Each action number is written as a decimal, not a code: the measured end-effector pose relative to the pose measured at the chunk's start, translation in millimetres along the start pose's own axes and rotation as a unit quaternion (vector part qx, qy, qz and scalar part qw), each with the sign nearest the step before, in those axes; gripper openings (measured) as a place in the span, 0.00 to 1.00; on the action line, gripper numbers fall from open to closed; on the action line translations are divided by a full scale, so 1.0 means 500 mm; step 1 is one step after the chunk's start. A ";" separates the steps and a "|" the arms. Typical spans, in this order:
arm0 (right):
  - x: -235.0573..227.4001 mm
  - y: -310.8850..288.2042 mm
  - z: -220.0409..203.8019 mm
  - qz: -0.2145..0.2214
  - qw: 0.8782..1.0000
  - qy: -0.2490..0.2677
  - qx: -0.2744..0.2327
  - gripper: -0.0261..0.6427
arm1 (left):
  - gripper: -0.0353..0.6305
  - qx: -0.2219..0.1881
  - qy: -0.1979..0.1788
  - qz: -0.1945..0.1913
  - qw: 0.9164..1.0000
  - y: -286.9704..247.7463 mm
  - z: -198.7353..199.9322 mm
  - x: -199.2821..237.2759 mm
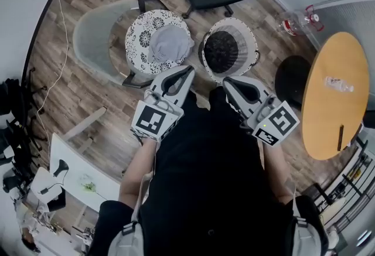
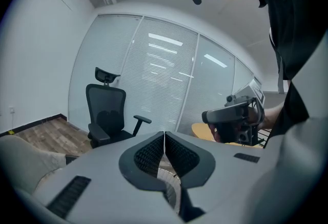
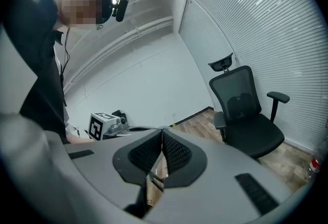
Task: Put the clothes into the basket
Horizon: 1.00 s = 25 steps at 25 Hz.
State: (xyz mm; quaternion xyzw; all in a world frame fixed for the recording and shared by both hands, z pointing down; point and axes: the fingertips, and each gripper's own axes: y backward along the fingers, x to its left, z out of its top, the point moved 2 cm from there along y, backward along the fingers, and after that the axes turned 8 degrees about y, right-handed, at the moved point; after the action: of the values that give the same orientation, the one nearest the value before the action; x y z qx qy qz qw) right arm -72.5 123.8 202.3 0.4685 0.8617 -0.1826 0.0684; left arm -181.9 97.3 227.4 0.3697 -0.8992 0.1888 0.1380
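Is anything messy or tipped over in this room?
A little. A grey garment sits crumpled on the patterned chair beside the basket, and a clear bottle lies on its side on the round table.

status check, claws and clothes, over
Shut, empty: left claw, right claw. No grip yet on grey crumpled cloth, lying on black-and-white patterned cushion, outside white woven basket. Path looks open.

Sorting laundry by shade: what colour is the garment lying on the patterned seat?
The garment is plain light grey; the head view shows it best.
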 end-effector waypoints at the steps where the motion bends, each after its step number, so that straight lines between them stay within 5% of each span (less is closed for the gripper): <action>1: 0.005 -0.008 -0.002 -0.002 1.000 -0.003 0.003 0.06 | 0.07 0.005 -0.001 -0.001 1.000 0.001 -0.008 0.014; 25: 0.057 -0.123 -0.064 -0.030 0.995 -0.049 0.085 0.06 | 0.07 0.084 0.055 0.033 0.994 -0.020 -0.237 0.310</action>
State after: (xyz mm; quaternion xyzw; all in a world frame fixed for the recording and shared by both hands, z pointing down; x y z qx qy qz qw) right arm -137.9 127.9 239.1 0.4370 0.8524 -0.2795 0.0648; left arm -268.5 48.2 395.5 0.3389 -0.8830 0.2882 0.1495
